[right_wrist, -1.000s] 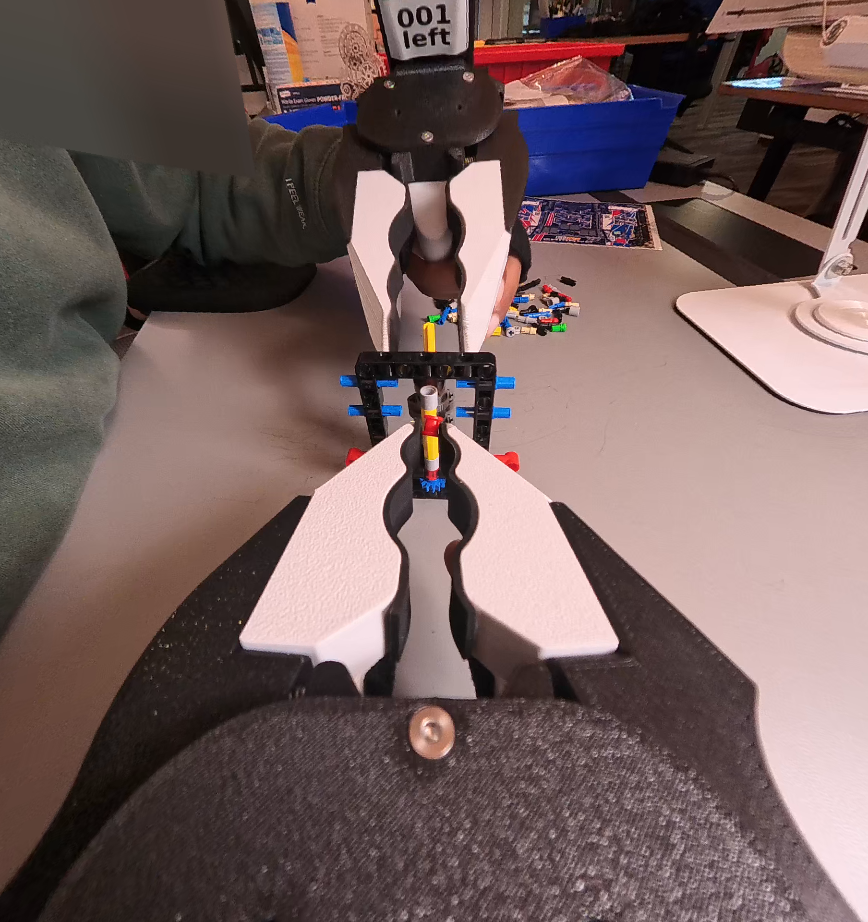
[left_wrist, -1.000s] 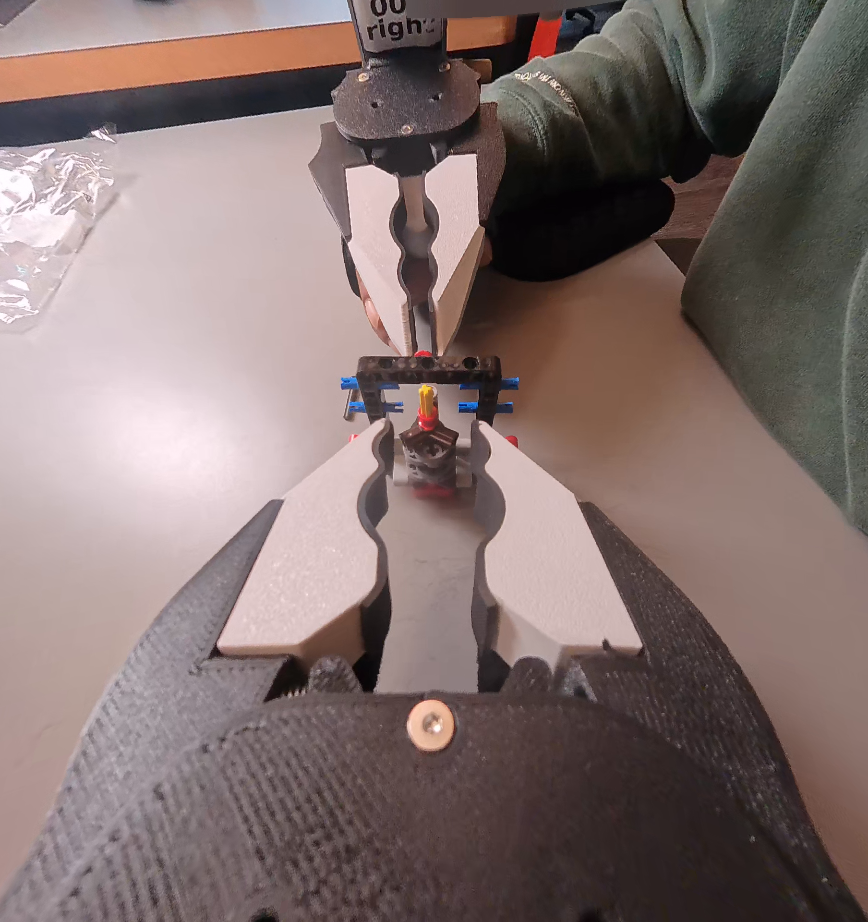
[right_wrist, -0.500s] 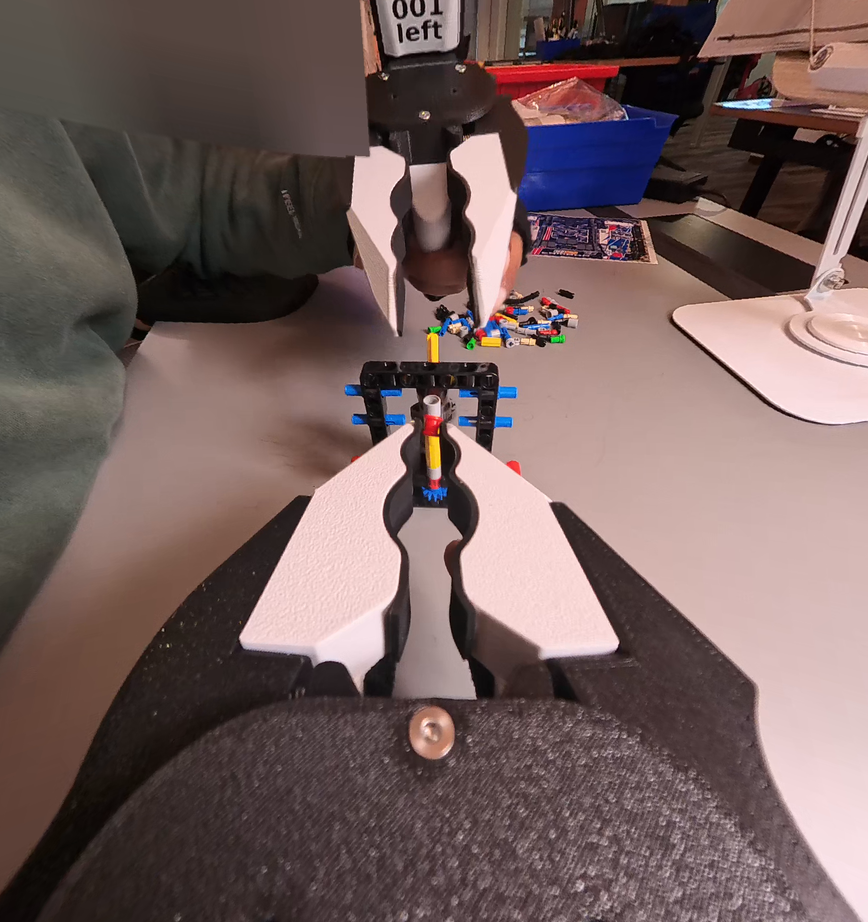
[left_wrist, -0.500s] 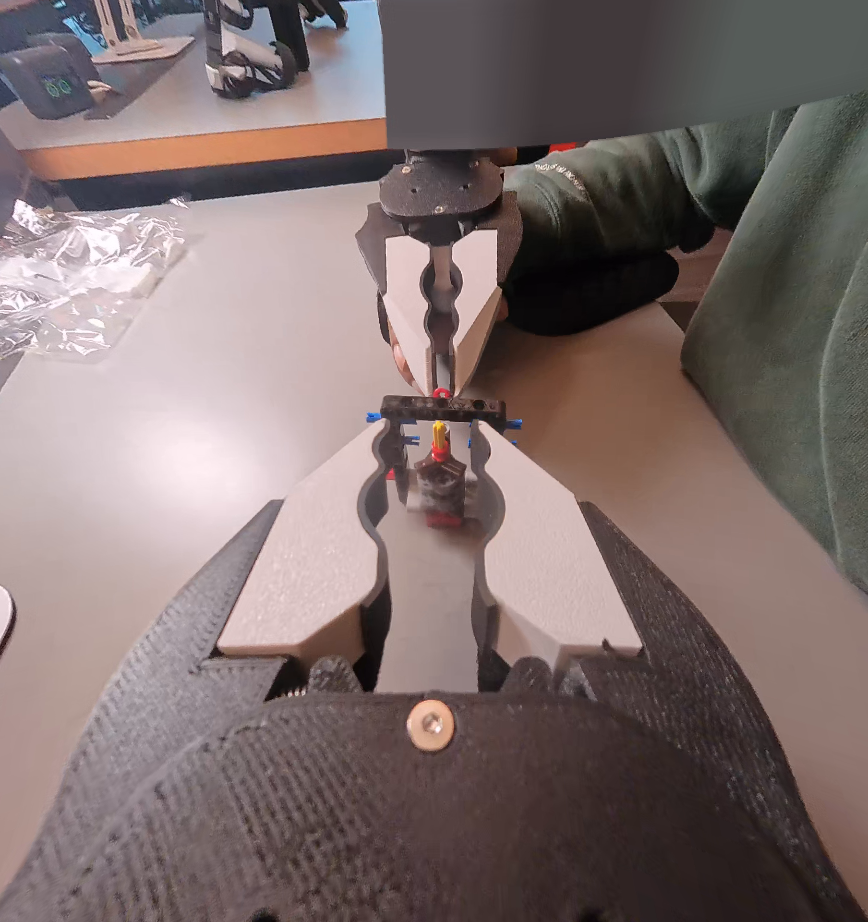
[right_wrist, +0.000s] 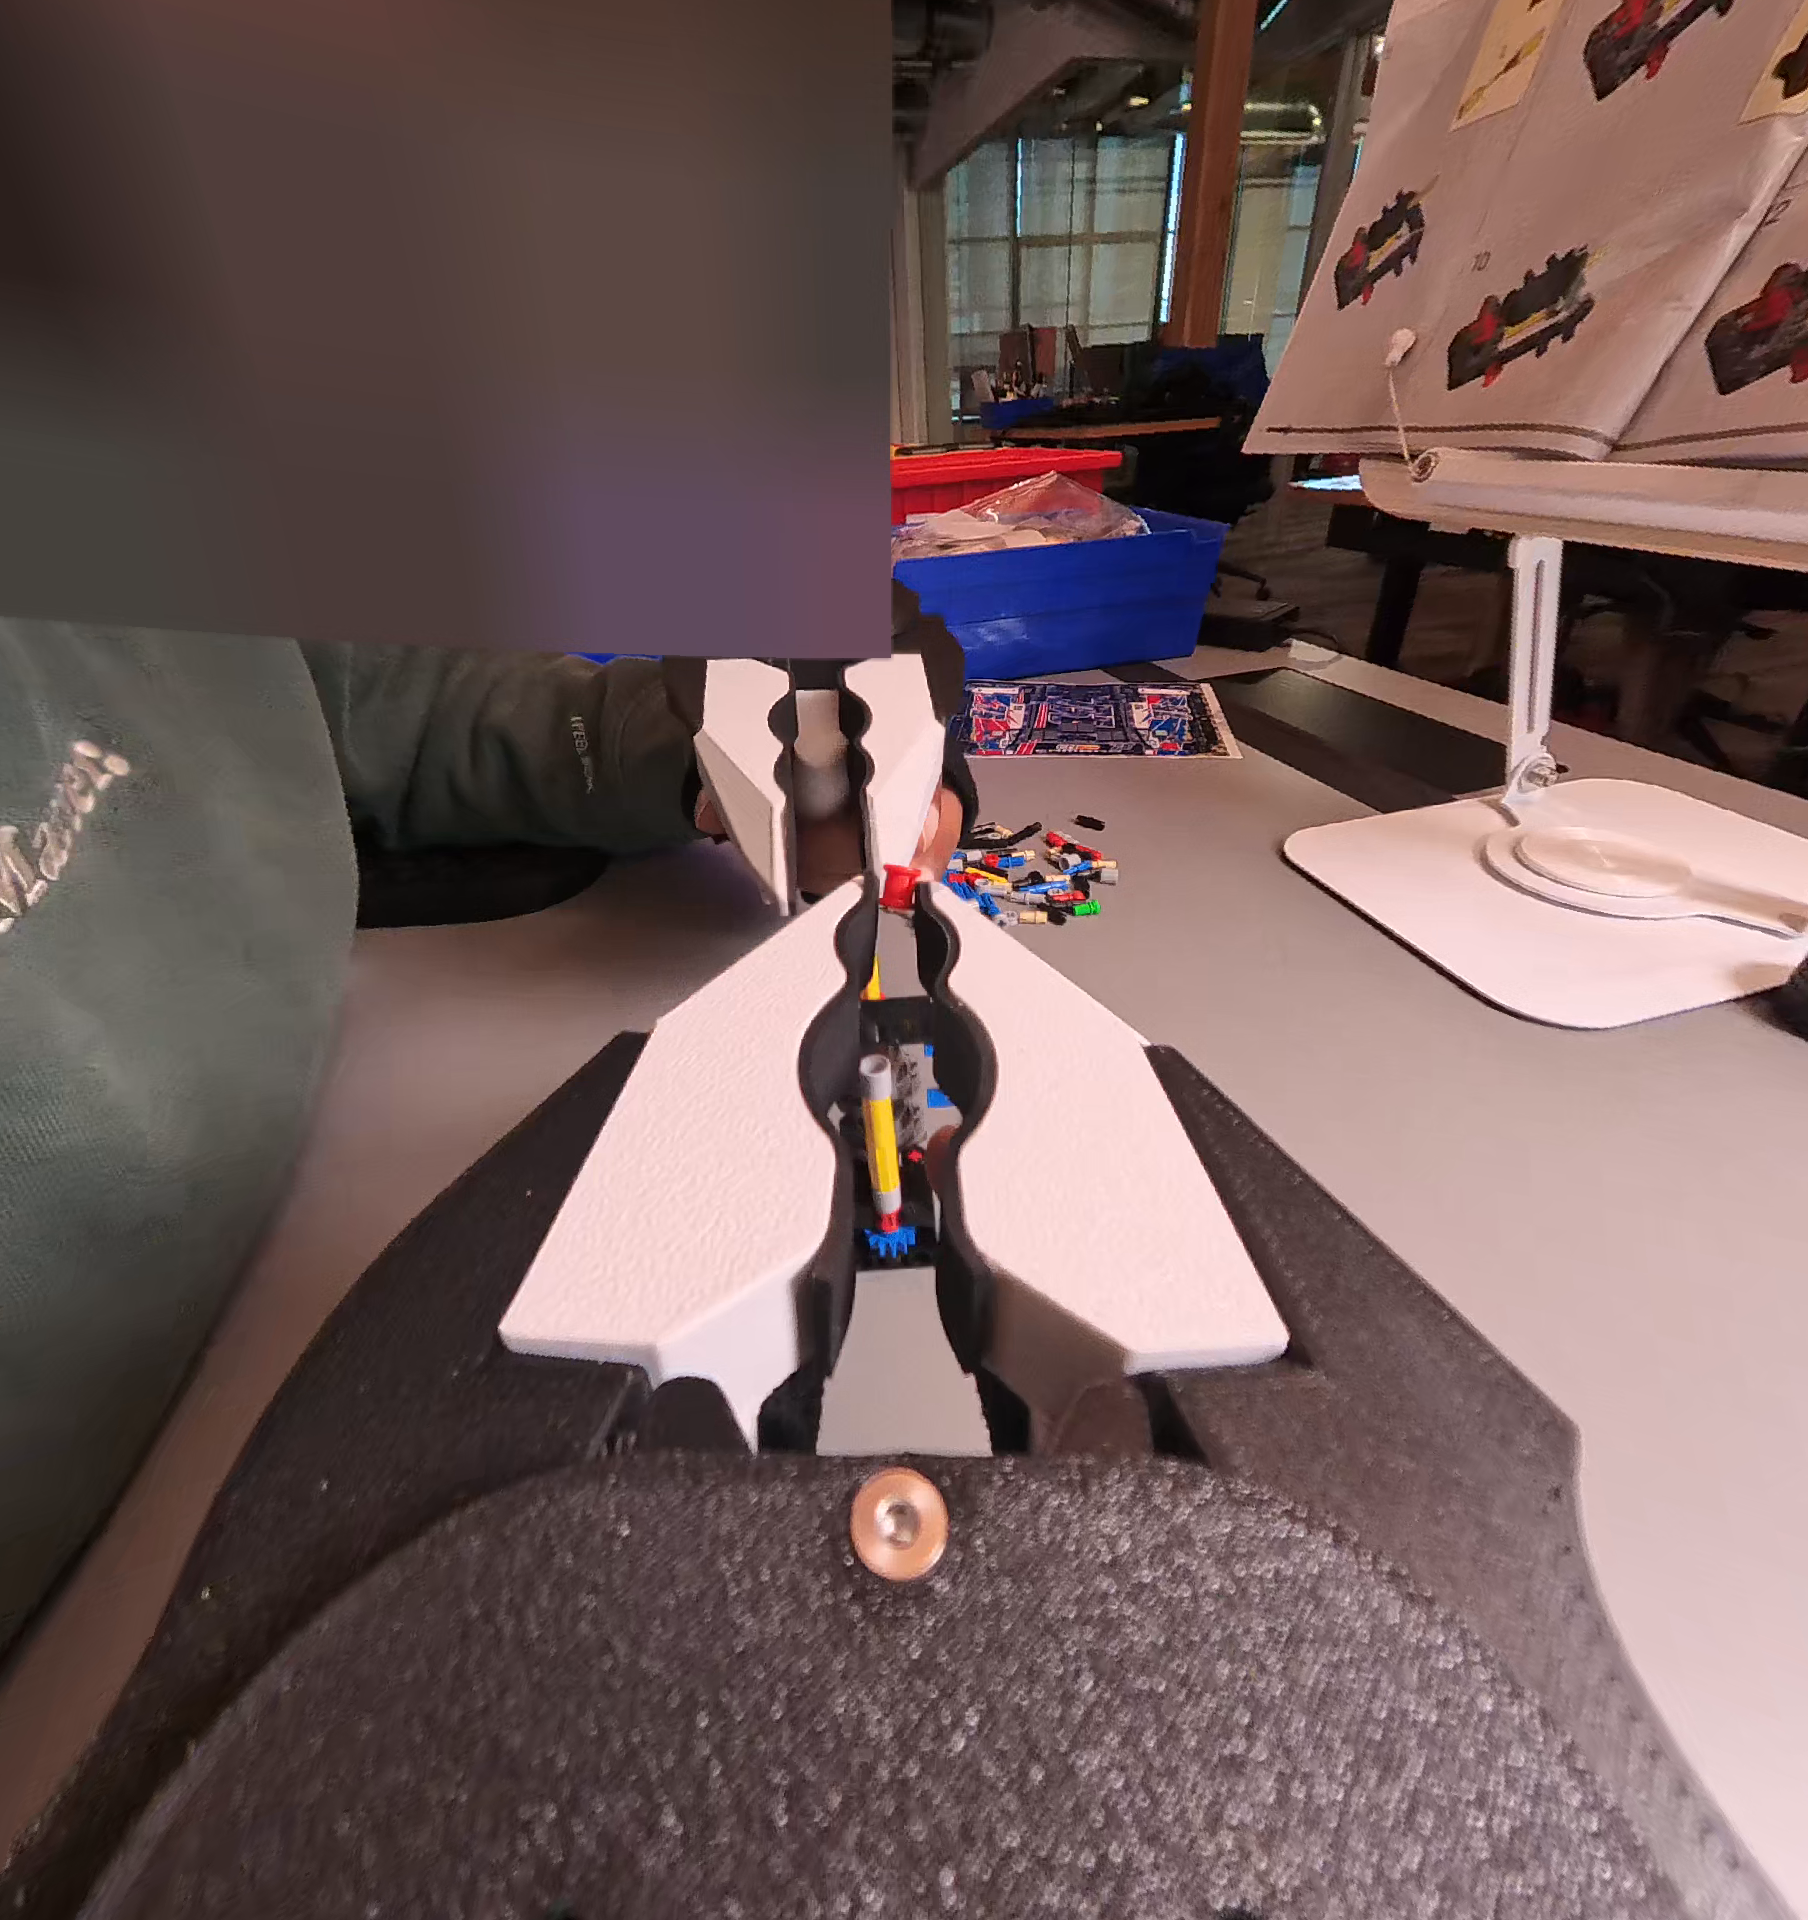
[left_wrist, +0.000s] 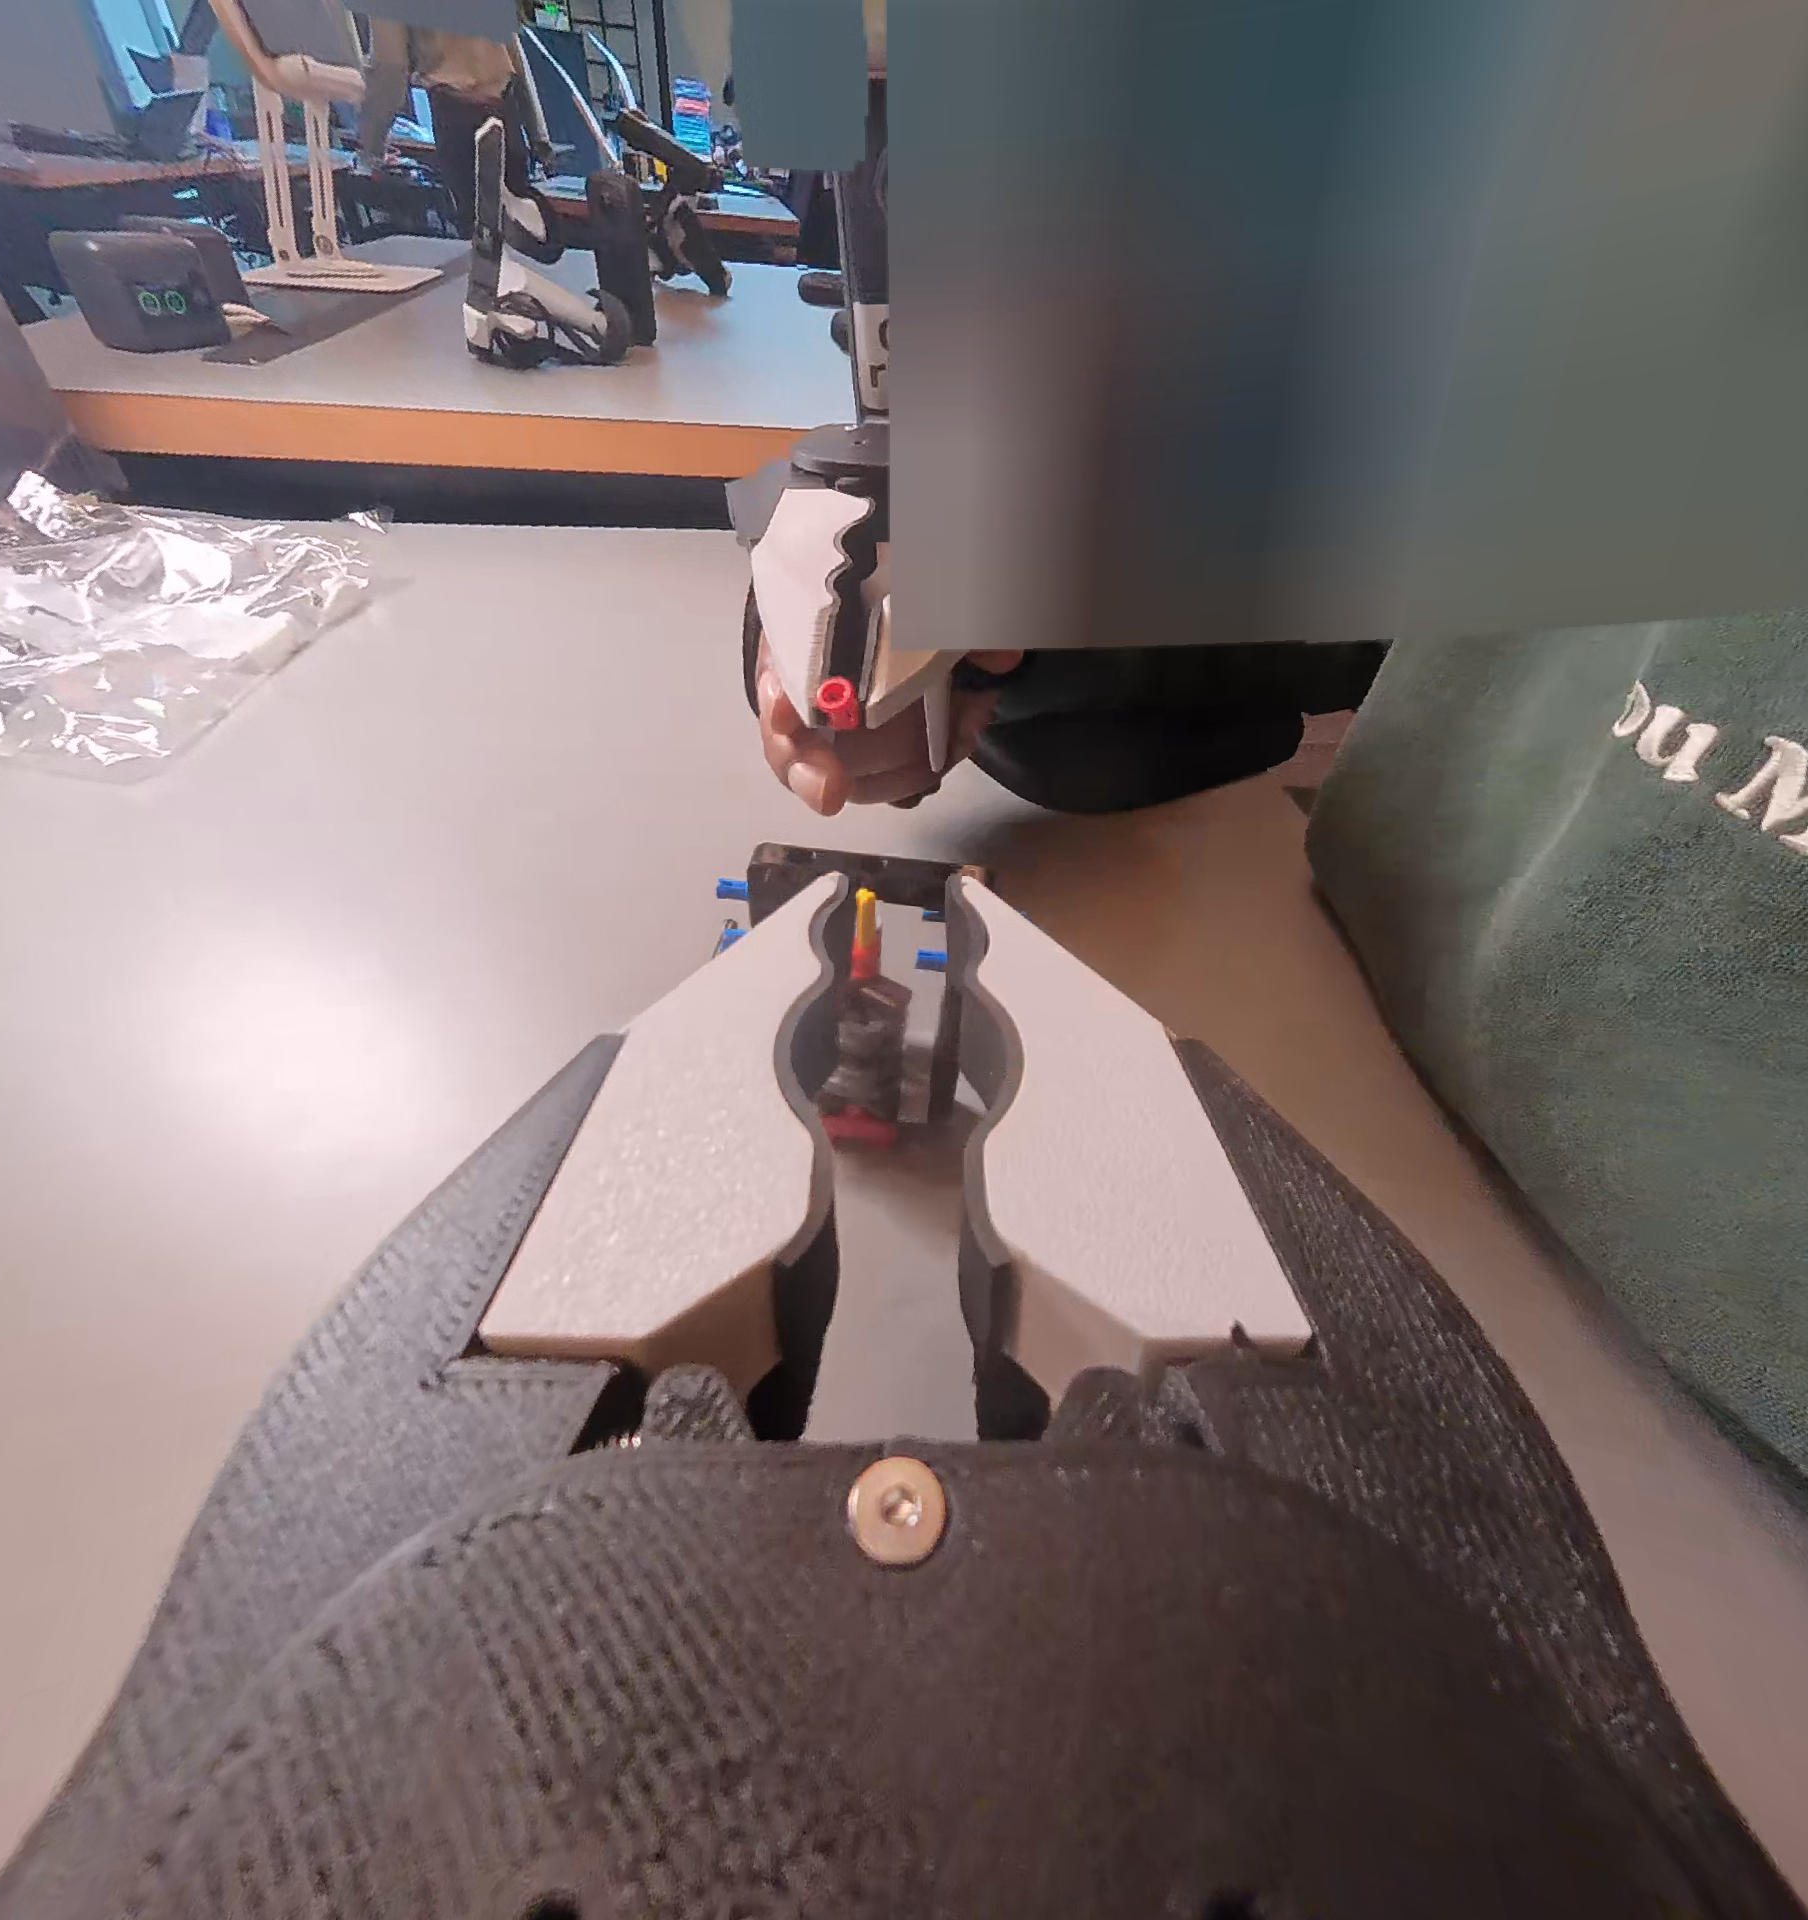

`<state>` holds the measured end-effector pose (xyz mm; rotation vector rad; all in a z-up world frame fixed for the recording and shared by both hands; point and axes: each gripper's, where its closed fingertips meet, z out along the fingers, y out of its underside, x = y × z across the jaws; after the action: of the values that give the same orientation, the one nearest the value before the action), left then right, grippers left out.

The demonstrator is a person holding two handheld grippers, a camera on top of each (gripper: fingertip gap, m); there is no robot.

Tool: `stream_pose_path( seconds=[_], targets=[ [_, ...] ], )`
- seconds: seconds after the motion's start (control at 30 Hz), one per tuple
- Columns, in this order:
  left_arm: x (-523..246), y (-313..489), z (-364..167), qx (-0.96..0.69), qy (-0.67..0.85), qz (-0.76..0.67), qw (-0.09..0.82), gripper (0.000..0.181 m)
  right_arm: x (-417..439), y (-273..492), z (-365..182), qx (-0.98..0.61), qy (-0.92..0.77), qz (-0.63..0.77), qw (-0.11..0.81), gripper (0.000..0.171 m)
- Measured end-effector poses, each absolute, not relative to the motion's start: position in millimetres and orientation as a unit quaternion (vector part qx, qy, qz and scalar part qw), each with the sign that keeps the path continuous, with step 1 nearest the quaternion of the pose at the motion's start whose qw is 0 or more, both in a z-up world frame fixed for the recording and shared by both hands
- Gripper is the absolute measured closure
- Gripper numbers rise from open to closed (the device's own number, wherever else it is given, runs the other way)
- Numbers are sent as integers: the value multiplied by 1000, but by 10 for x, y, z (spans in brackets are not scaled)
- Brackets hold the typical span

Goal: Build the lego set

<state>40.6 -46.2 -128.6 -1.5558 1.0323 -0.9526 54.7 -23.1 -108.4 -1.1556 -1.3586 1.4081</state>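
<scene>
A small red bush [right_wrist: 900, 886] is pinched at the very tips of the right gripper [left_wrist: 846, 717], raised above the black frame assembly [left_wrist: 872, 1049] on the bench [left_wrist: 360, 935]. The left gripper [left_wrist: 895, 896] has its jaws apart around that assembly, apparently unclamped. With so slight a hold, the bush could be twisted out and dropped, and the loose frame could be pushed aside during insertion.

A flat patch covers the upper body of the right tool [left_wrist: 846, 717] in the left wrist view, and likewise the far left tool [right_wrist: 822, 894] in the right wrist view. The black frame [left_wrist: 858, 871] sits mostly behind the near fingertips [left_wrist: 967, 904]. The loose pieces [right_wrist: 1030, 883] beyond are too small to sort.
</scene>
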Motion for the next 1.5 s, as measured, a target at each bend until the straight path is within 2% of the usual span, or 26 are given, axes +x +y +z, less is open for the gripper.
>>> stream_pose_path(
  seconds=[0.5,0.7,1.07,1.2,1.5],
  targets=[
    [495,-510,-1085,-628,390,-434,514,167,398,-509,-1086,-441,-562,553,428,166],
    [531,-591,-1003,-615,386,-467,505,174,449,-577,-1024,-418,-570,558,434,166],
    [539,-599,-989,-617,361,-507,480,176,423,-624,-1077,-392,-614,475,493,166],
    [496,-591,-958,-615,356,-515,479,171,435,-592,-1019,-386,-609,462,517,166],
    [542,-664,-936,-601,326,-590,430,170,434,-664,-949,-350,-618,429,559,166]
  ],
)
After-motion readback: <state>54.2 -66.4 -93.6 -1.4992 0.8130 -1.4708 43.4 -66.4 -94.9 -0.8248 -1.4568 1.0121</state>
